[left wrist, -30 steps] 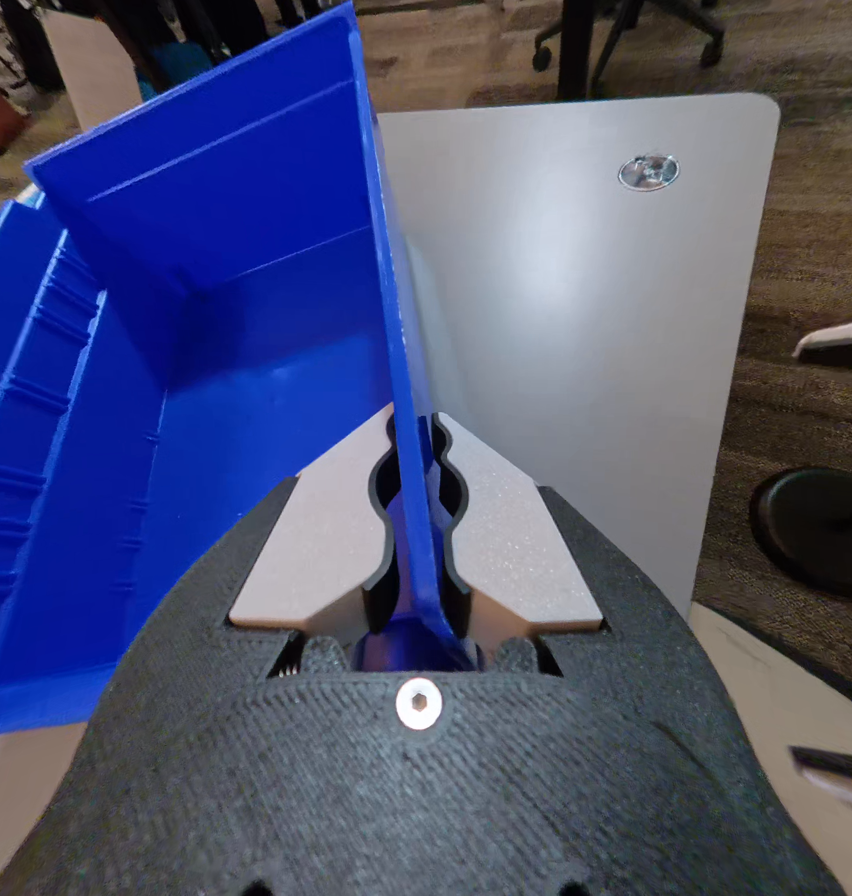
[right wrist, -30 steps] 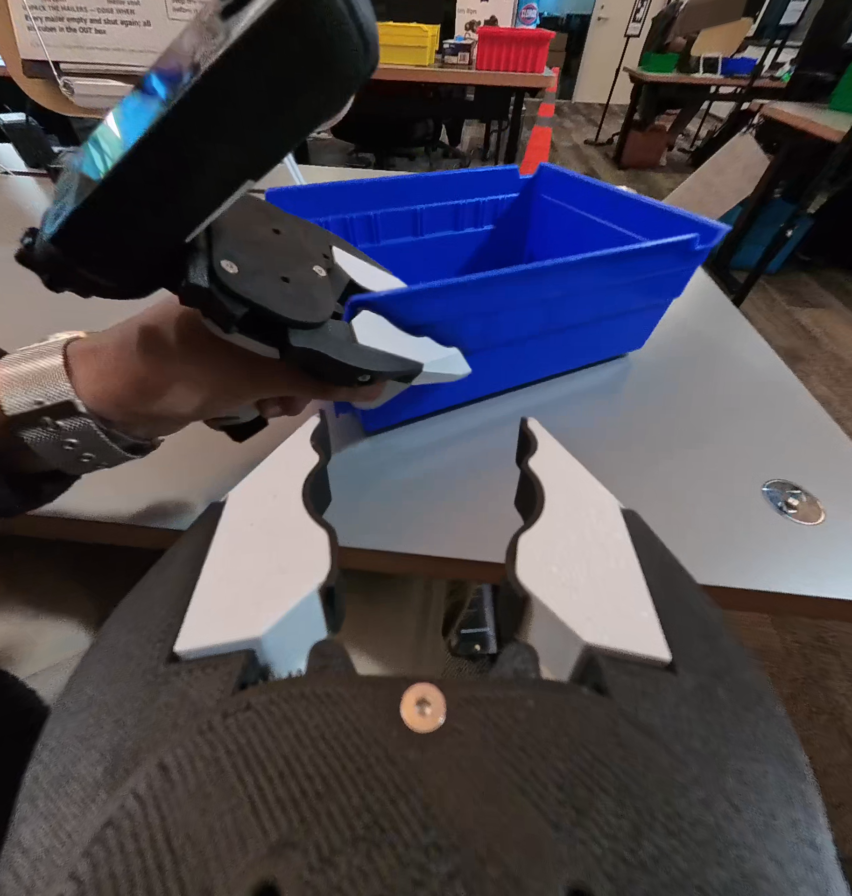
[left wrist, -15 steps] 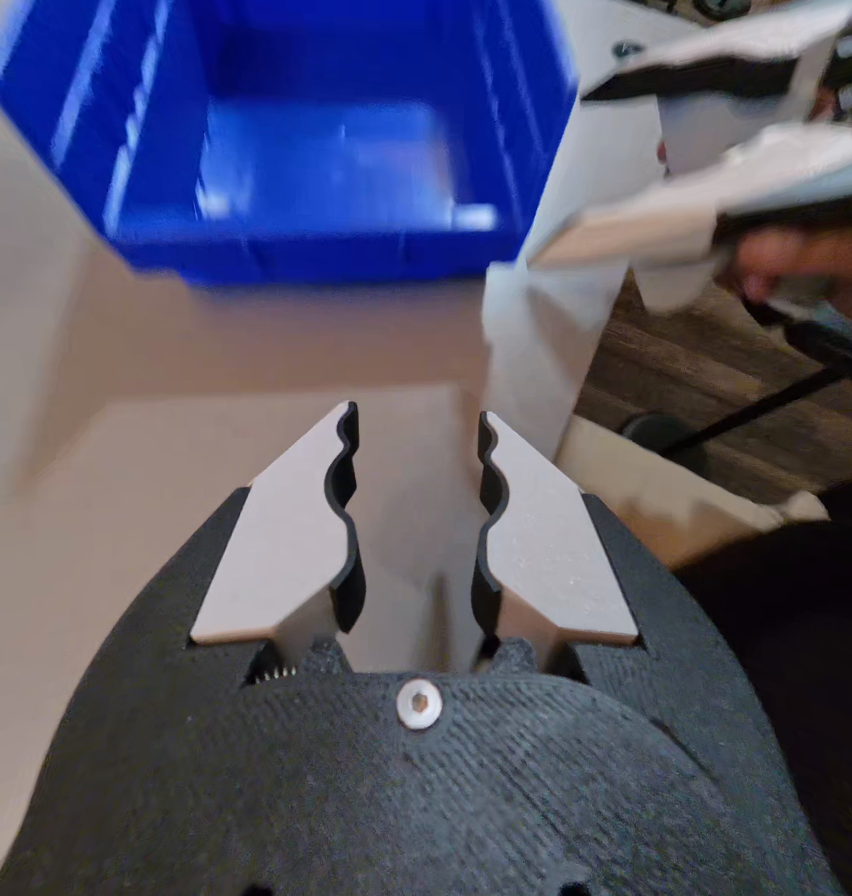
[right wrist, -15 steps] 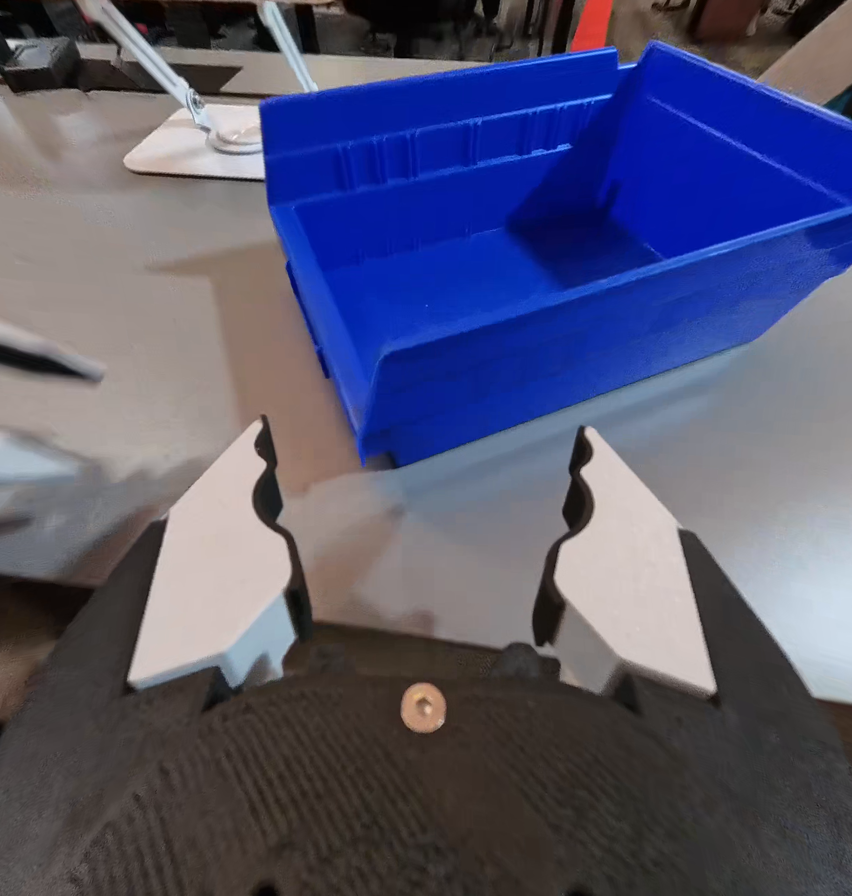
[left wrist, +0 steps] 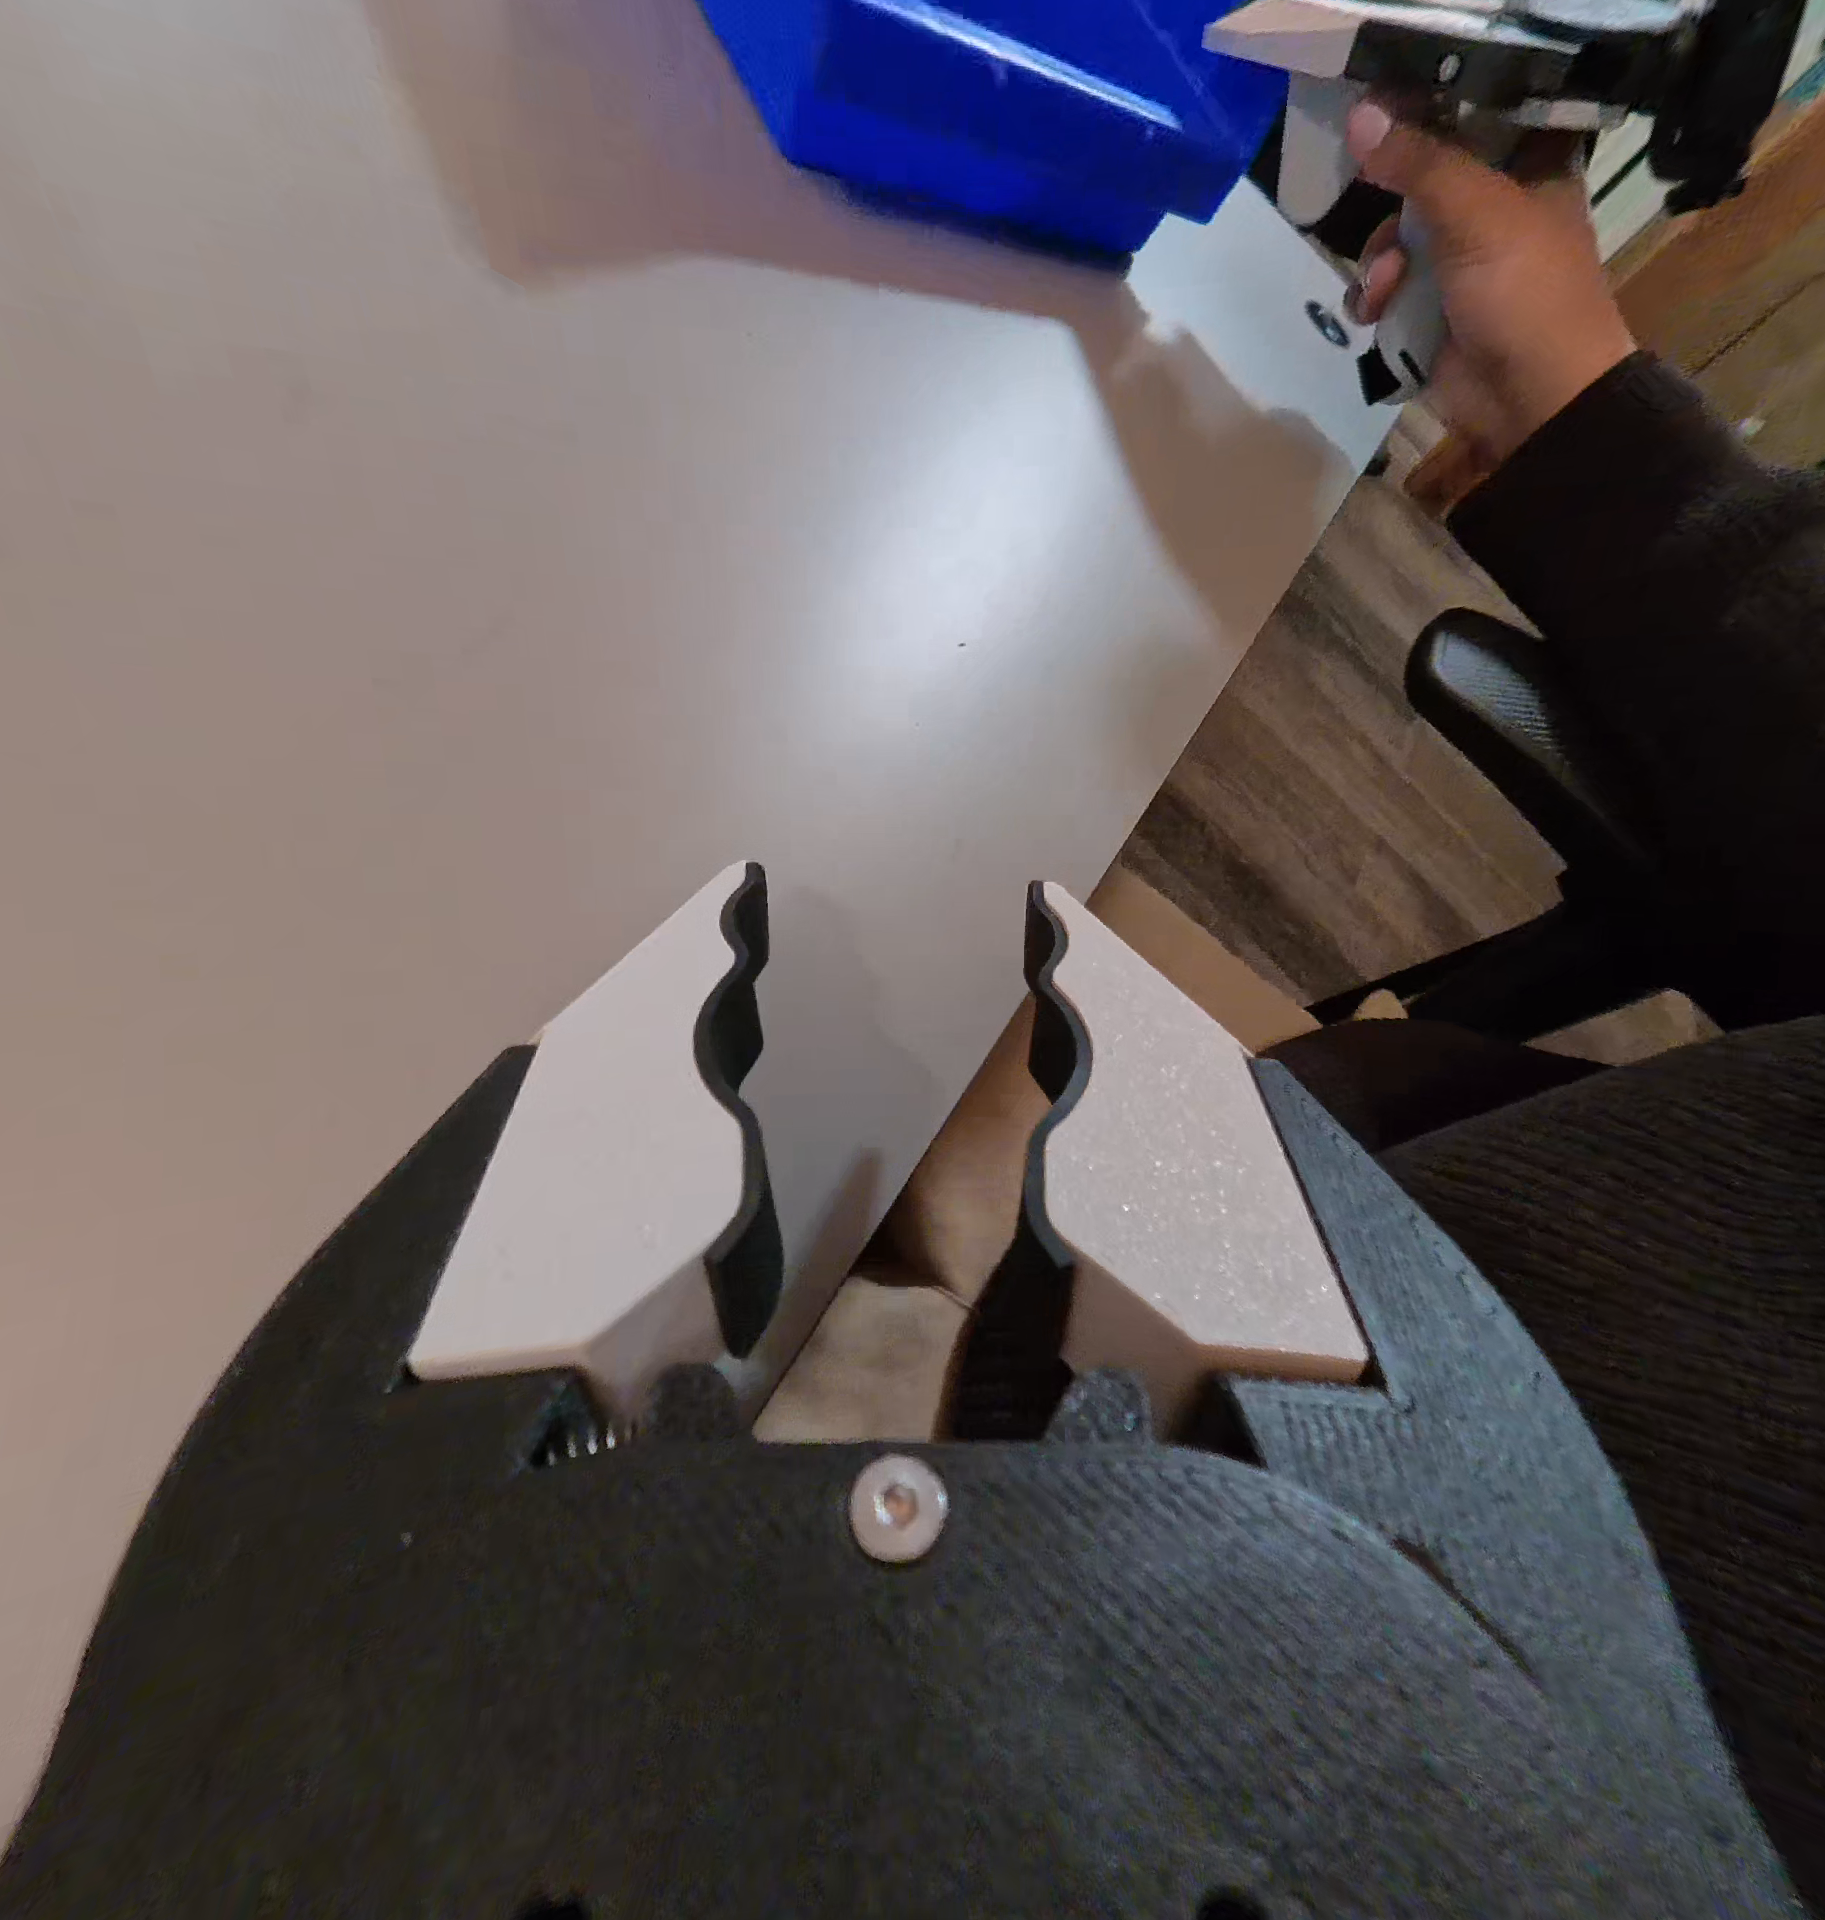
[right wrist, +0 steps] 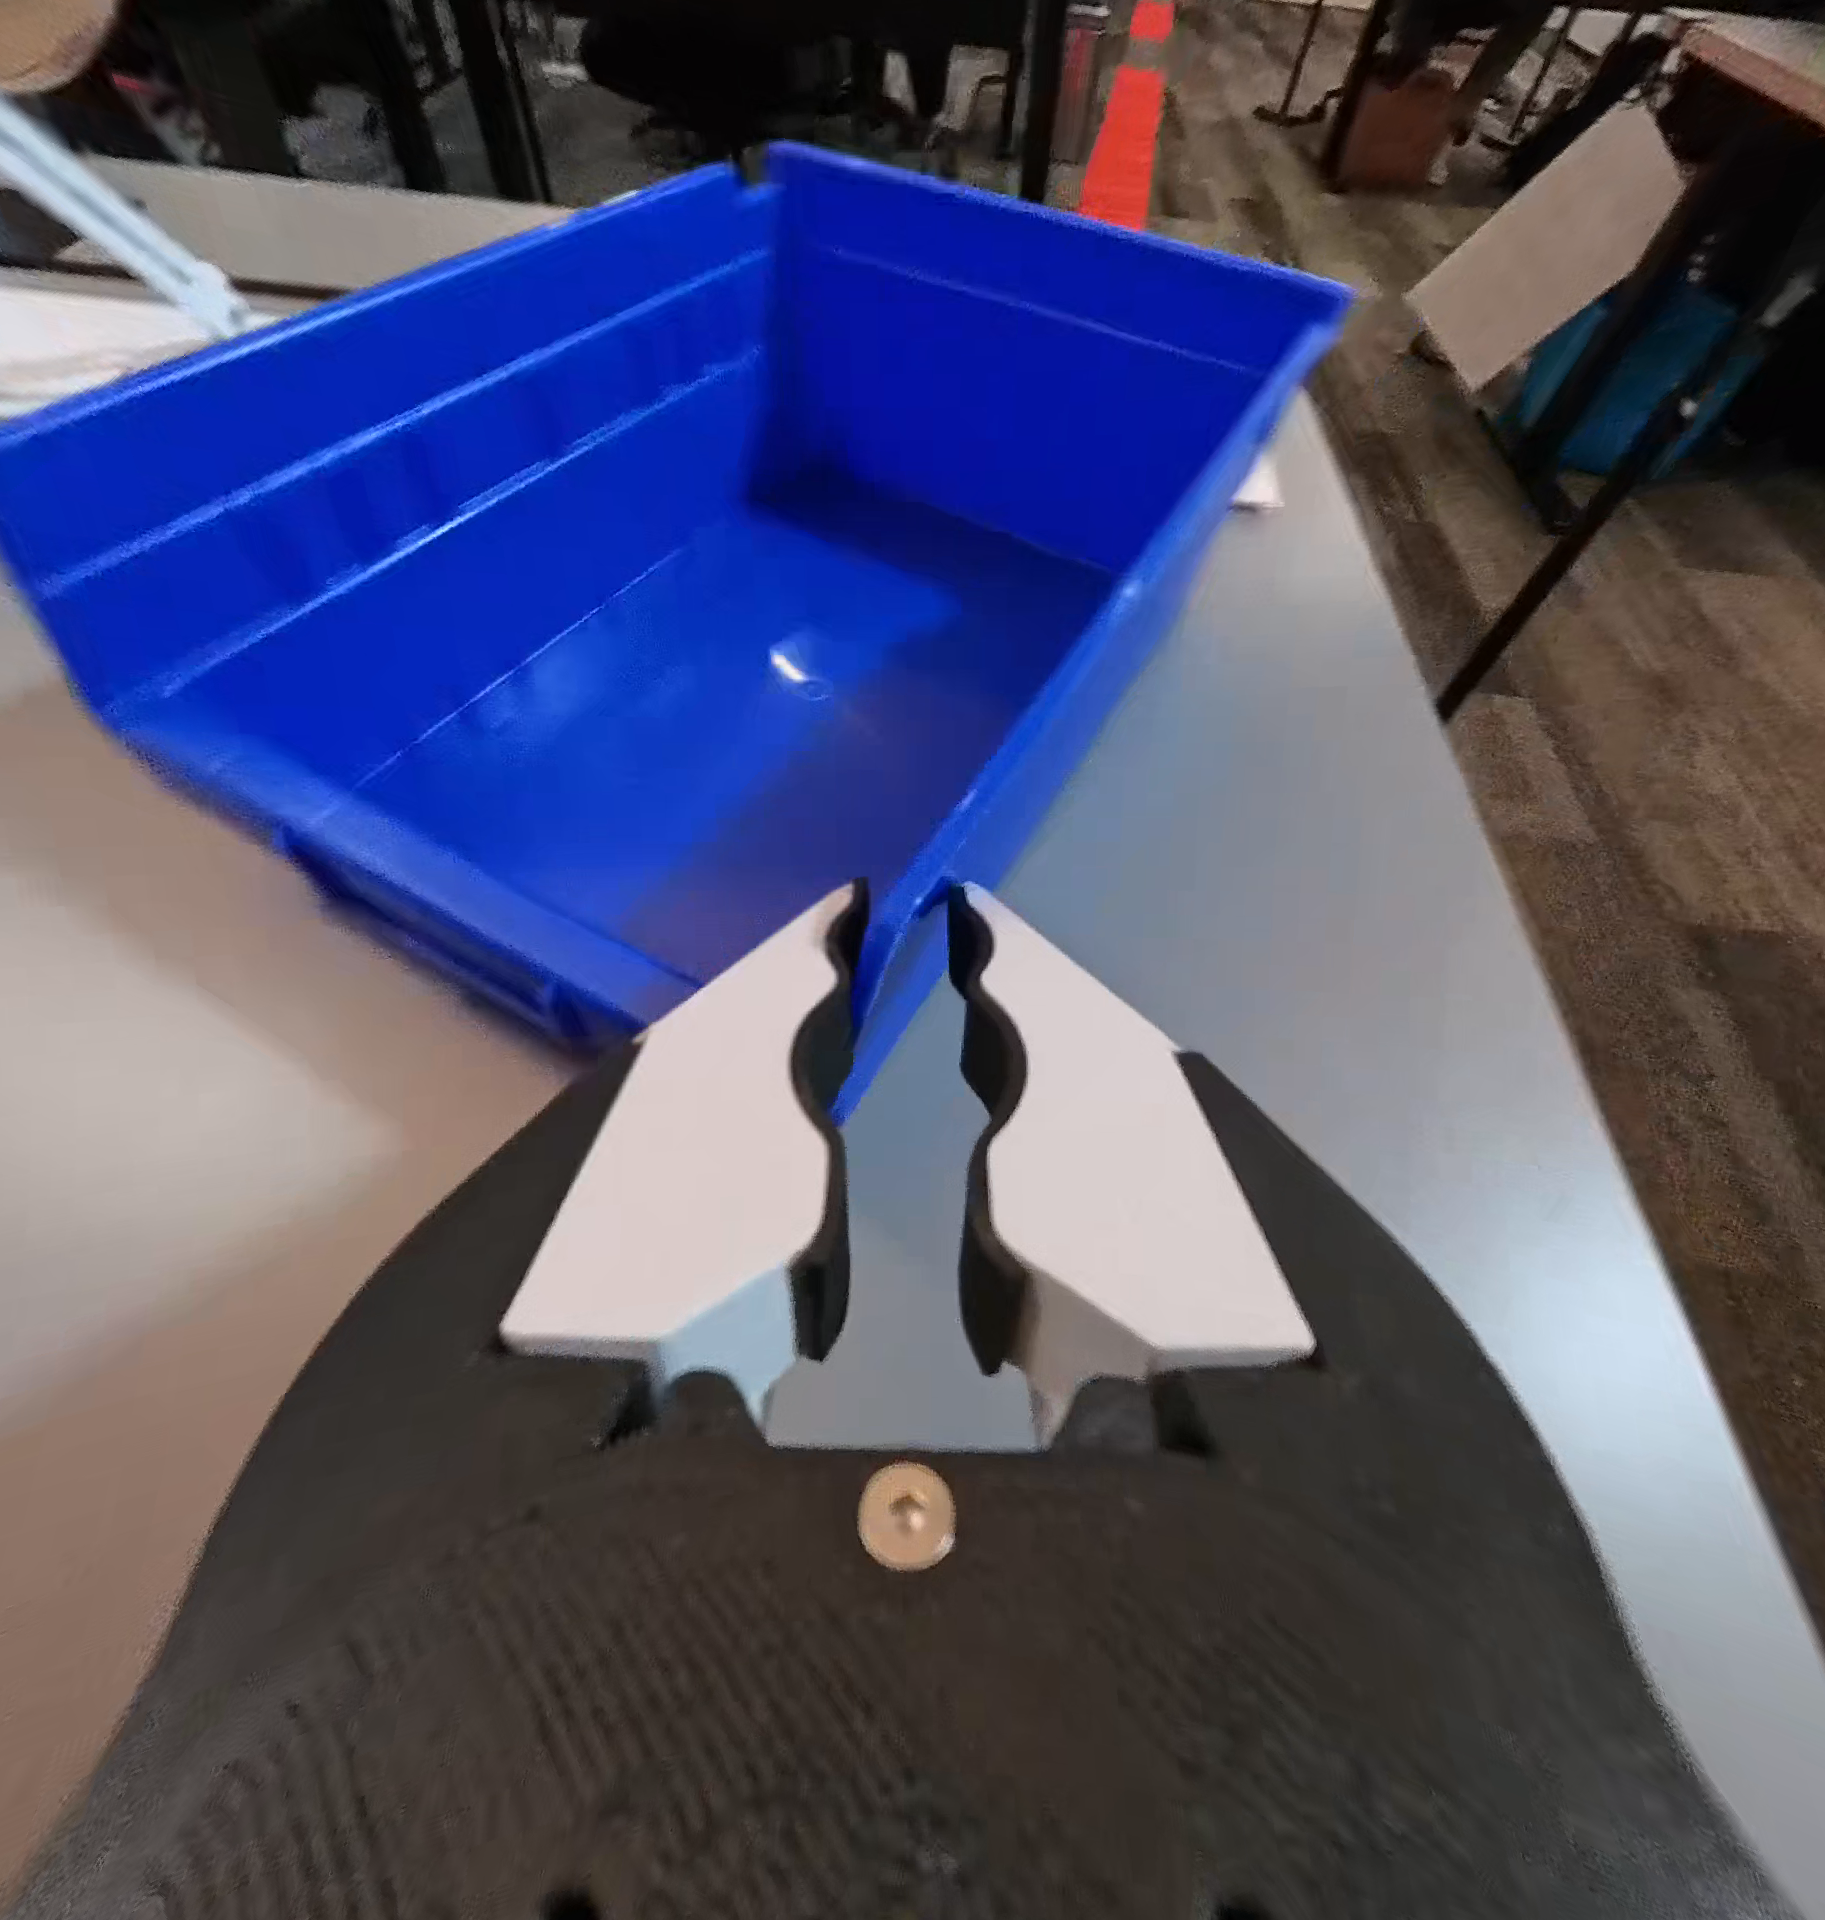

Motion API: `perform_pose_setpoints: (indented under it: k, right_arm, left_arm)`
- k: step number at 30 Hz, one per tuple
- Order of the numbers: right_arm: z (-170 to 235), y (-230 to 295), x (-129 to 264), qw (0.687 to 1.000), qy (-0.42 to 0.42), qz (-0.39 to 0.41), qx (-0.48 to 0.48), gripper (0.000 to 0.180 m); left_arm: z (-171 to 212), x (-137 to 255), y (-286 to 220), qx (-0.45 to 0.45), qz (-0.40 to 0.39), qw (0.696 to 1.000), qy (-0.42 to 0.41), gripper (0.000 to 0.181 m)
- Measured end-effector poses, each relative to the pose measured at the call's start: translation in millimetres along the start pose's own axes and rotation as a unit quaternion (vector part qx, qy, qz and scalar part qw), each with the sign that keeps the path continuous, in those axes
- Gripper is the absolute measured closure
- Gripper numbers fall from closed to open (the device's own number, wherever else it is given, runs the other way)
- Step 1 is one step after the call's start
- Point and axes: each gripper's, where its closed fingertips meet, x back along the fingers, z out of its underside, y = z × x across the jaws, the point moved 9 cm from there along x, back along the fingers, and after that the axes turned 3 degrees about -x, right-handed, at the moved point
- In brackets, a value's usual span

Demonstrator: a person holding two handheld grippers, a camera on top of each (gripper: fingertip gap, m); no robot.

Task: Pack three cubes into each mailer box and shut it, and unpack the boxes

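Note:
An empty blue plastic bin (right wrist: 420, 540) stands on the grey table (right wrist: 1251, 935). My right gripper (right wrist: 908, 899) is closed to a narrow gap on the rim of the bin's near right corner, with the blue wall between its fingers. My left gripper (left wrist: 892, 883) is open and empty, low over the table's front edge and well away from the bin (left wrist: 991, 114). In the left wrist view a hand (left wrist: 1459, 239) holds the right gripper at the bin's corner. No cubes or mailer boxes are in view.
The table (left wrist: 472, 623) spreads to the left of my left gripper. A black office chair (left wrist: 1490, 707) and a dark sleeve (left wrist: 1666, 520) are beside its front edge. An orange cone (right wrist: 1126, 135) and other desks stand beyond the bin. The gap from one gripper's tips to the other's is roughly 45 cm.
My left gripper let go of the bin wall, opened and pulled back to the table's front edge. My right gripper moved forward to the bin's near corner and closed on its rim.

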Motion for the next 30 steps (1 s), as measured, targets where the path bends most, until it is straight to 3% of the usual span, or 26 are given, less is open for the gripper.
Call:
perform_pose_setpoints:
  k: [1, 5, 9, 24, 30]
  right_arm:
    - [1.6, -13.2, 4.2, 1.000, -0.005, -0.003, -0.012, 0.169]
    - [5.9, -59.8, 32.9, 0.995, -0.055, -0.009, -0.084, 0.177]
    - [17.8, -78.5, 55.7, 0.990, -0.091, -0.050, -0.092, 0.179]
    - [28.3, -56.3, 51.3, 0.995, -0.046, 0.007, -0.091, 0.177]
    - [31.2, -49.2, 48.7, 0.994, -0.068, 0.041, -0.072, 0.175]
  left_arm:
    - [0.8, 2.1, 0.2, 0.008, 0.003, 1.000, -0.004, 0.134]
    - [2.3, 11.4, 5.1, 0.030, -0.018, 0.999, -0.023, 0.139]
    - [1.2, 16.3, 12.9, 0.037, -0.041, 0.998, -0.034, 0.142]
    - [-13.0, -25.7, -7.2, -0.045, 0.011, 0.999, 0.014, 0.144]
    - [-12.9, -37.0, -14.8, -0.084, 0.010, 0.996, 0.029, 0.145]
